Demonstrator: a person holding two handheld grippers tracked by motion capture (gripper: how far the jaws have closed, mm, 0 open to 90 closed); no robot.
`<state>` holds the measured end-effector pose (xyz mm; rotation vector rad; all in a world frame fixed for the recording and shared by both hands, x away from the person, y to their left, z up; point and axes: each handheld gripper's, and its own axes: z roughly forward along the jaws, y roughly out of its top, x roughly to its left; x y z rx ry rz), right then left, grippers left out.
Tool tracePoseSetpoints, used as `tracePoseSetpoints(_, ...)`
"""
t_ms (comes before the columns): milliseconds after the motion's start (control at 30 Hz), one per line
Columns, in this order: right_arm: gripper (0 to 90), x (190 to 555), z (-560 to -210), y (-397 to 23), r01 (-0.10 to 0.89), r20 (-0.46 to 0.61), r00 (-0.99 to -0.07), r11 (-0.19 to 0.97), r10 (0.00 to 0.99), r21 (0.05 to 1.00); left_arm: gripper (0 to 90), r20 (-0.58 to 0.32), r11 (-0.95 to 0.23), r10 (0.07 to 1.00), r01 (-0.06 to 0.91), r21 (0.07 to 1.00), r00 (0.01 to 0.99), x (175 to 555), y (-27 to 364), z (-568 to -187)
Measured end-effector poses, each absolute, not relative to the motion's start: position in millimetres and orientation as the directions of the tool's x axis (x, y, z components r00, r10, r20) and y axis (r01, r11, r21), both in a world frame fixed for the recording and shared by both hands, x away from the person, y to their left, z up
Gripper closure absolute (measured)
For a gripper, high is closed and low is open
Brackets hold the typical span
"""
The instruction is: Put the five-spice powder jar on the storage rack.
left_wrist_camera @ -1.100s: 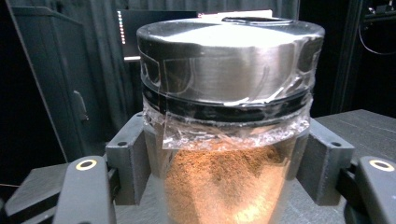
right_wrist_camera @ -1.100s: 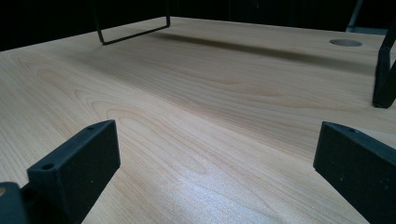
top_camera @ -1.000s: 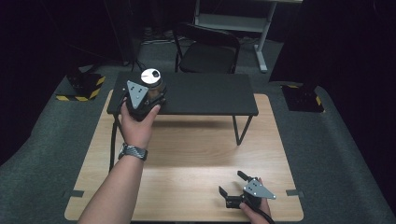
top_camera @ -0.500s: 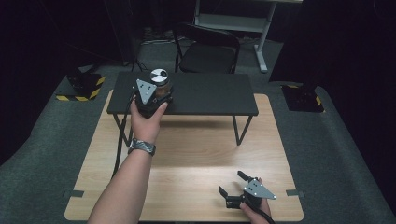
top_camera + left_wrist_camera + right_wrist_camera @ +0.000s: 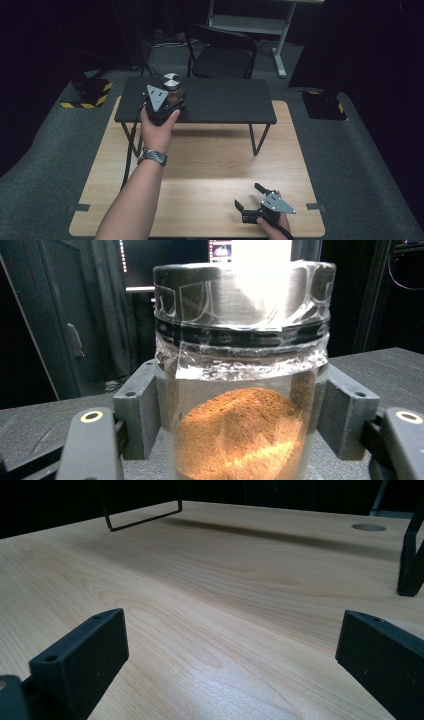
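Held the jar (image 5: 171,89) in the left gripper (image 5: 161,102), jaws pressed against both glass sides, over the left end of the black raised shelf (image 5: 225,102). Could not tell whether the jar's base touched the shelf. Showed a metal lid (image 5: 243,292), a clear taped band below it, and orange-brown powder (image 5: 240,437) heaped in the lower half. Kept the right gripper (image 5: 250,200) low at the near right of the wooden table (image 5: 200,165), jaws spread wide with nothing between them, just bare wood grain. Stood well apart from the jar. Had a dark folding chair (image 5: 222,52) behind the shelf, a pale desk frame (image 5: 250,22) farther back, and yellow-striped blocks (image 5: 87,92) on the grey floor at both sides. Lost the jar's bottom edge below the left gripper view; lost most of the background to darkness.
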<state>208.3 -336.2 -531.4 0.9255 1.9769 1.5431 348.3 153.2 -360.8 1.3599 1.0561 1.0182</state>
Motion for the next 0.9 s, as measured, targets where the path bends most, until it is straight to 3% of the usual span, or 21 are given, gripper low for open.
tracePoseSetpoints(233,0.4,207.9,-531.5,-336.3,0.224,0.045,-0.664,0.141,0.746,0.964,30.3,0.010,-0.020,0.971,0.040,0.999,0.238,349.0,153.4,-362.0)
tracePoseSetpoints(567,0.4,207.6,-531.8,-336.5,0.221,0.043,-0.665,0.141,0.746,0.965,8.6,-0.035,0.029,0.973,0.027,0.999,0.227,343.0,157.9,-363.5)
tracePoseSetpoints(900,0.4,208.3,-531.4,-336.2,0.221,0.040,-0.667,0.147,0.744,0.964,1.2,-0.035,0.044,0.972,-0.035,0.998,0.233,317.3,176.9,-374.9)
